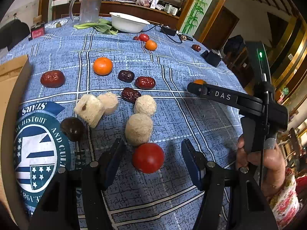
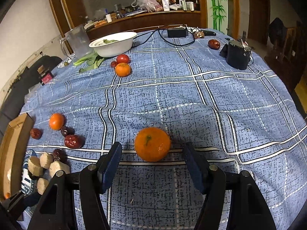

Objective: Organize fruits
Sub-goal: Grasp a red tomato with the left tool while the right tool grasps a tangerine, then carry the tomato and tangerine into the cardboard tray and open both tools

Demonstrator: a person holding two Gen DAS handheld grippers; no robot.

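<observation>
A red tomato [image 1: 148, 157] lies on the blue checked cloth between the fingers of my left gripper [image 1: 153, 145], with a gap on each side; the jaws stand open around it. In the right wrist view a mandarin [image 2: 152, 144] rests between the fingertips of my right gripper [image 2: 152, 149], also open, neither pad touching it. The left wrist view shows the right gripper [image 1: 197, 88] from the side, held by a hand [image 1: 268, 161], with that mandarin [image 1: 199, 81] peeking out behind its tip. Other mandarins [image 1: 102, 66], red jujubes [image 1: 145, 82] and another tomato [image 1: 144, 37] are scattered over the cloth.
Pale peeled chunks [image 1: 139, 129] and a dark round fruit [image 1: 72, 128] lie just beyond the left gripper. A cardboard box [image 1: 11, 88] borders the left. At the far side stand a white bowl [image 1: 128, 22], greens, a clear jug [image 1: 89, 7], a power adapter [image 2: 176, 32] and a black box [image 2: 238, 54].
</observation>
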